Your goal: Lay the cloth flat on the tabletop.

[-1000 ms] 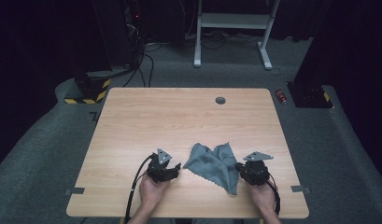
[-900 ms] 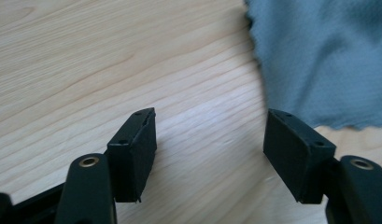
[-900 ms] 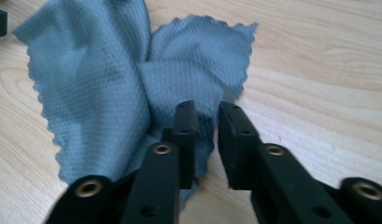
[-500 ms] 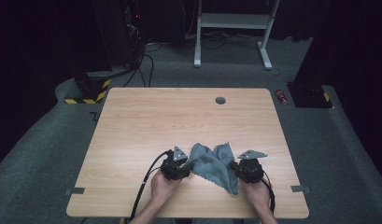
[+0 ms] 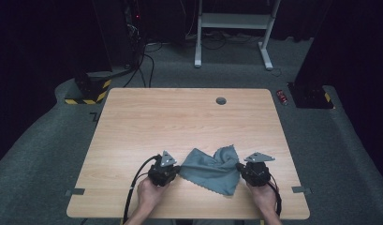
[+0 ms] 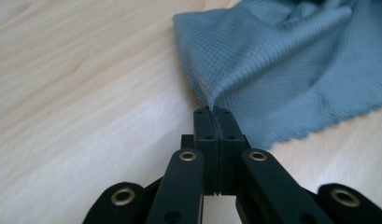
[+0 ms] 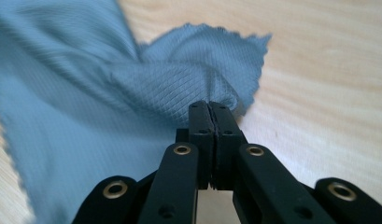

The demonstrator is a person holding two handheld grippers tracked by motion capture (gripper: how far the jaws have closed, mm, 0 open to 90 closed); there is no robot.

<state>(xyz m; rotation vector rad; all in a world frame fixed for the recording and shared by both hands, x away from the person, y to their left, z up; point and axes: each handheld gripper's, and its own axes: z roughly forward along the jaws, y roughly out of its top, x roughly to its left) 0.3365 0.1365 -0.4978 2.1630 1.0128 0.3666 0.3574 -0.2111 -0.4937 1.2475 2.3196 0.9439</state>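
Observation:
A blue-grey cloth lies rumpled near the front edge of the wooden table. My left gripper is at the cloth's left edge. Its jaws have just been closing and now pinch a corner of the cloth between the tips of the left gripper. My right gripper sits at the cloth's right edge. In the right gripper view the black jaws of the right gripper stand together on a fold of the cloth. Between the two grippers the fabric is bunched and slightly lifted.
A round grommet hole sits near the table's far edge. Beyond the table stand a white desk frame and a yellow-black striped base on the grey carpet. A small red object lies on the floor at the right.
My left gripper moved right to the cloth's left edge and closed on it. The cloth's left side is now pulled up. The right gripper stayed in place on the cloth.

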